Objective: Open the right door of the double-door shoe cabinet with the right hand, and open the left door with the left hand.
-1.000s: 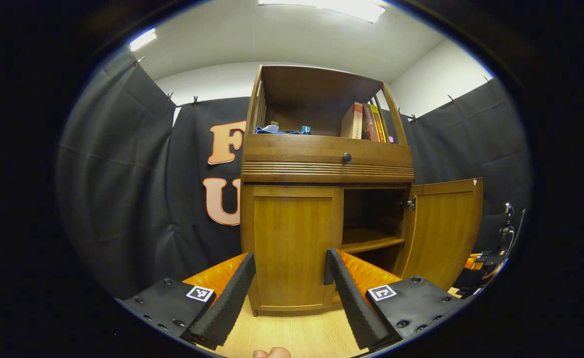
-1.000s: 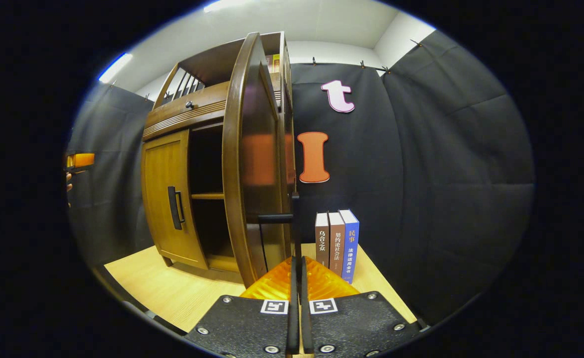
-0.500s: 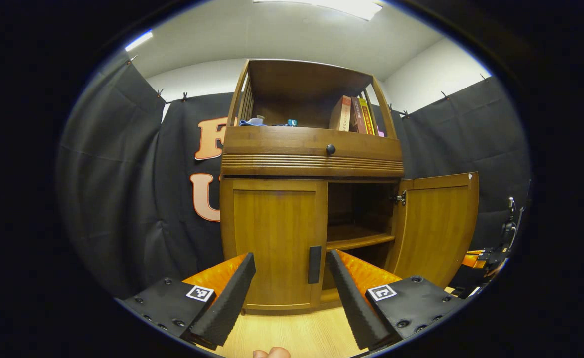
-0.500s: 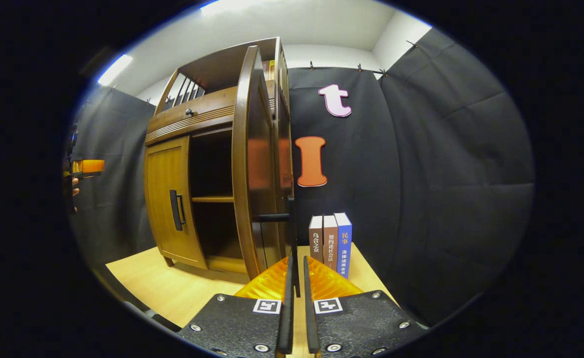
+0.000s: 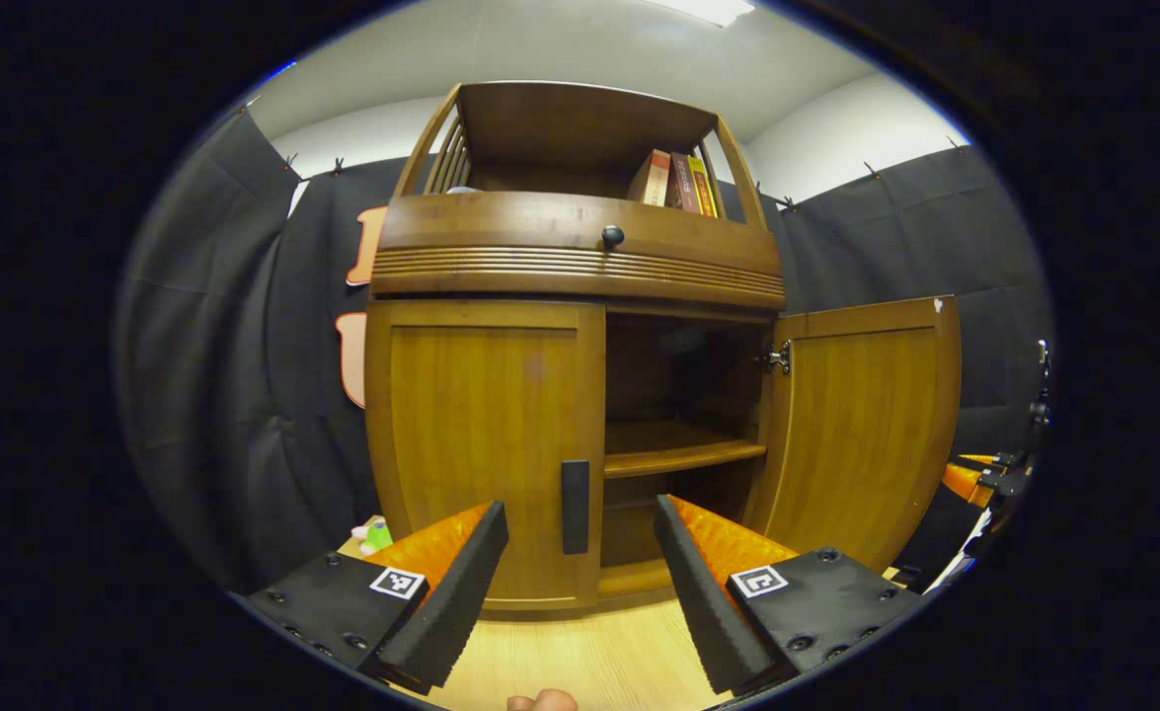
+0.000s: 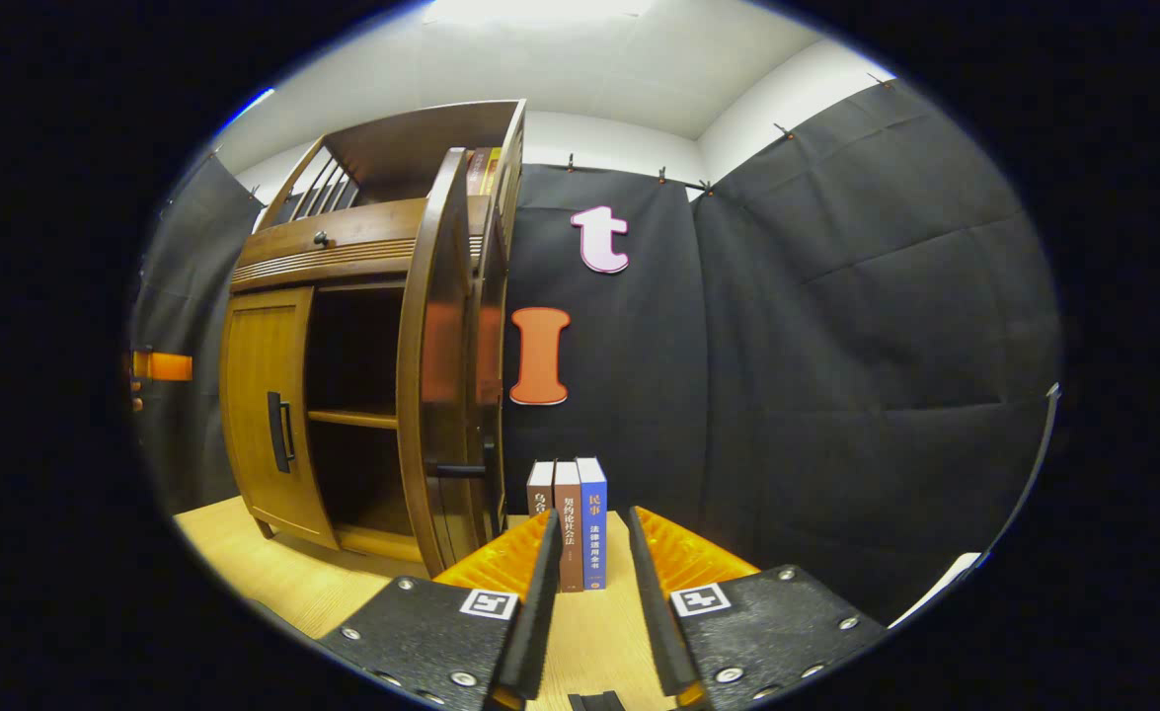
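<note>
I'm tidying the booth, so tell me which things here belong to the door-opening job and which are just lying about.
Job: left door, its handle, right door, left gripper, right gripper.

Lying about: shelf books, standing books, drawer knob.

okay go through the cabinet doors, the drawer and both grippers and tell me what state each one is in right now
right door: swung wide open.
left door: closed.
drawer: closed.
left gripper: open, in front of the left door's handle, not touching it.
right gripper: open, holding nothing.
</note>
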`<state>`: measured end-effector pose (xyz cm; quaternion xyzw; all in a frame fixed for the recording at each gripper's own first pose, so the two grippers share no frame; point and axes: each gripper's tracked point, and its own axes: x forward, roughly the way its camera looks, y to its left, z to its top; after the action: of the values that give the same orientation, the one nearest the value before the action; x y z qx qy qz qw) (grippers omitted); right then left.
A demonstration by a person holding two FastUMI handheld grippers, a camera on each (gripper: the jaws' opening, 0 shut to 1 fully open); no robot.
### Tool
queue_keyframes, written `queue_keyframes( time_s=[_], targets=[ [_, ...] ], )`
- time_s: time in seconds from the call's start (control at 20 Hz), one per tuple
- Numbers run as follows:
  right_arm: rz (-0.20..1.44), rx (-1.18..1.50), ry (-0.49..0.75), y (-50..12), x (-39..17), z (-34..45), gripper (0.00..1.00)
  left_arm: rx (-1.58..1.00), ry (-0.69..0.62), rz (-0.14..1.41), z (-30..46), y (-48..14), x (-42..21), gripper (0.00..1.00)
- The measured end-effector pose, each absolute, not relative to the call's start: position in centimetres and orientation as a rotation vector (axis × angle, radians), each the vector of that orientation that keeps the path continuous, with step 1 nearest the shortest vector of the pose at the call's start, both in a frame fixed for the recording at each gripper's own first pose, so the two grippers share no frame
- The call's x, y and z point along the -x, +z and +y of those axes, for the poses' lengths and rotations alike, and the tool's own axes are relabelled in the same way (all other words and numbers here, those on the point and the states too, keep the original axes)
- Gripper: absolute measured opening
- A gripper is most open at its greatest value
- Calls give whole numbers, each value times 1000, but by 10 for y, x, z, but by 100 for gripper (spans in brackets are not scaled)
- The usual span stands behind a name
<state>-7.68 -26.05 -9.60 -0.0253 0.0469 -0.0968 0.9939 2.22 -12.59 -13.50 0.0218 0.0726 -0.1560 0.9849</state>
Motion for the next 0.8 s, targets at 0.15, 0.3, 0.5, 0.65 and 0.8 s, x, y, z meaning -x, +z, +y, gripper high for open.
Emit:
queue_keyframes(
  time_s=[0.15,0.3,0.5,0.65,0.8],
  targets=[
    [87,47,-232,-88,84,-269,84,-43,-314,161,-139,-155,-43,97],
    [93,46,-233,-89,86,-268,94,-27,-317,189,-146,-176,-62,95],
    [94,39,-256,-88,88,-272,90,-24,-301,185,-149,-189,-93,96],
    [80,42,-282,-84,89,-276,100,-14,-293,175,-148,-199,-115,95],
    [68,29,-285,-81,90,-274,100,-45,-278,148,-145,-206,-136,94]
  ],
)
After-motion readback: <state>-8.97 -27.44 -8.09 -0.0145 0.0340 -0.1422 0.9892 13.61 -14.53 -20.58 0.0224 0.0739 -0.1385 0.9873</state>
